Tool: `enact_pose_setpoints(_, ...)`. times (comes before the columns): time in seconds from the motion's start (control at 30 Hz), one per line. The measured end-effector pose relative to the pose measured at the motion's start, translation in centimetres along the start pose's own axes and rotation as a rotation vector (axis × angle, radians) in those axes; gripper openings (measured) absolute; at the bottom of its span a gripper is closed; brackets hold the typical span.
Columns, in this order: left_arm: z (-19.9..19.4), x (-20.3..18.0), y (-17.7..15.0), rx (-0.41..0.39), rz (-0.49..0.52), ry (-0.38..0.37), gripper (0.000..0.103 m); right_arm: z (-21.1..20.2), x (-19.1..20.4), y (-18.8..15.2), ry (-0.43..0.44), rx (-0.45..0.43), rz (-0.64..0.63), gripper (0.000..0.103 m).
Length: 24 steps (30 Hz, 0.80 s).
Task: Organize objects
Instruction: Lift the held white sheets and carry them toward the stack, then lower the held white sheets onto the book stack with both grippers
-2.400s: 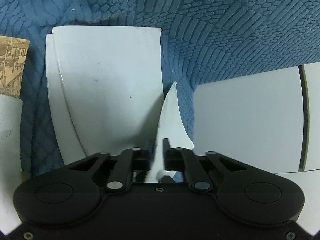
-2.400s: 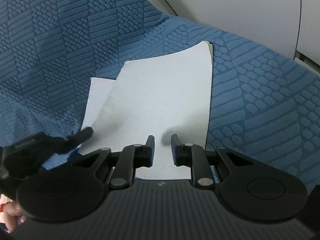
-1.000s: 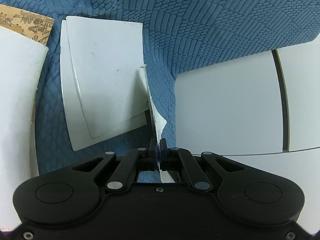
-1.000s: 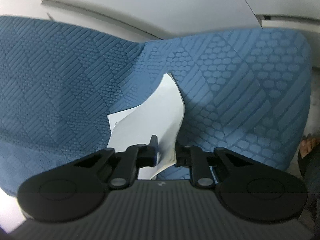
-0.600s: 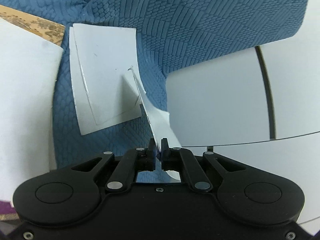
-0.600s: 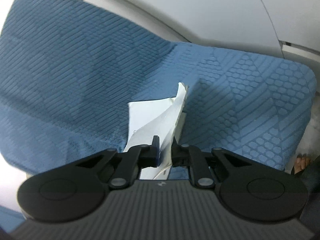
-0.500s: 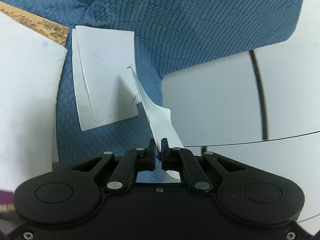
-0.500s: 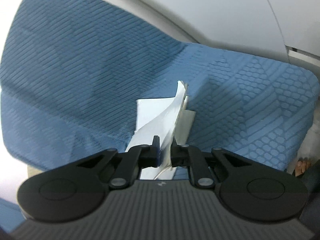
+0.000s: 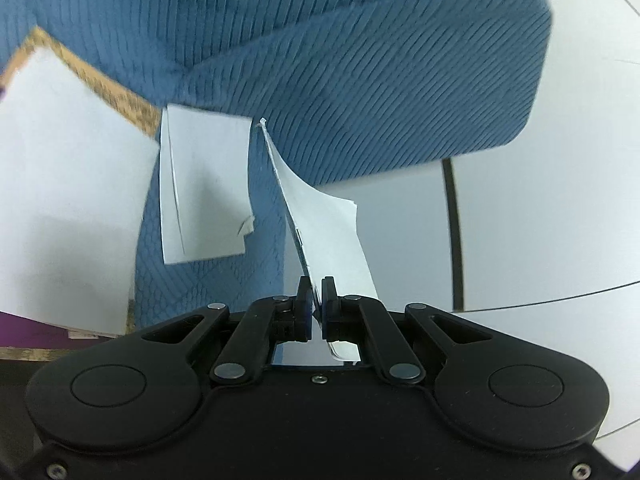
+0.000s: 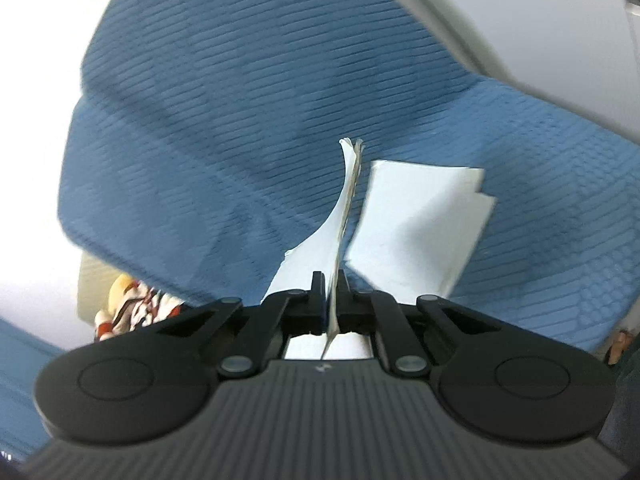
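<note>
In the left wrist view my left gripper [image 9: 316,282] is shut on a thin bundle of white paper [image 9: 328,232]. The paper stands edge-on, curls right and hangs clear above the blue cushion [image 9: 340,60]. Two more white sheets [image 9: 204,184] lie flat on the cushion to its left. In the right wrist view my right gripper [image 10: 330,280] has its jaws closing tight on white paper [image 10: 320,248], and the pads press on it. That paper also stands edge-on and bends left. Loose white sheets [image 10: 416,232] lie on the blue cushion [image 10: 240,120] just right of it.
A large white sheet on a brown patterned board [image 9: 60,180] lies at the left, with a purple edge [image 9: 40,324] below it. White floor tiles [image 9: 540,220] lie right of the cushion. A colourful printed item [image 10: 132,308] shows under the cushion's lower left edge.
Both grippers have risen with their paper, so the sheets left on the cushion look smaller and farther. The right jaws have narrowed onto the paper and the wrist has rolled.
</note>
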<state>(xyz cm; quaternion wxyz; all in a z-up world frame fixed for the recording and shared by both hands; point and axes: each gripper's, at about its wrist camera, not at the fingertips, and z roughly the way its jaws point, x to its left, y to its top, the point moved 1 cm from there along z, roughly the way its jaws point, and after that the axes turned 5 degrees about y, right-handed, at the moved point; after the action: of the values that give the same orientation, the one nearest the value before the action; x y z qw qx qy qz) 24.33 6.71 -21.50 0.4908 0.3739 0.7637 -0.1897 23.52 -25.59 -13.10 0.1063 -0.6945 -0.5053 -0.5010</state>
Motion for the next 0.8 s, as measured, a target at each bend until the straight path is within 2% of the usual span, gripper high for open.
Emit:
enact_pose_setpoints(0.23,-6.7,-0.4,1.4,-0.069,-0.035,-0.002,0.003,1.7,5.8,-1.4,0.047,0.096,-0.059,0.007)
enact_pose_setpoints(0.43,-10.5,-1.0,3.9,-0.096,-0.001,0.048,0.003,4.0,9.7,-2.9,0.104,0.167,-0.093,0.007)
enact_pose_setpoints(0.7,-12.6,0.9,5.0,-0.139,-0.027,0.058,0.003,7.0,11.6,-4.5,0.129,0.236,-0.104,0.007)
enact_pose_setpoints(0.8,-12.6,3.1,5.7,-0.105,-0.079,0.047,0.003,7.8,11.3,-5.1,0.126,0.262,-0.125,0.007)
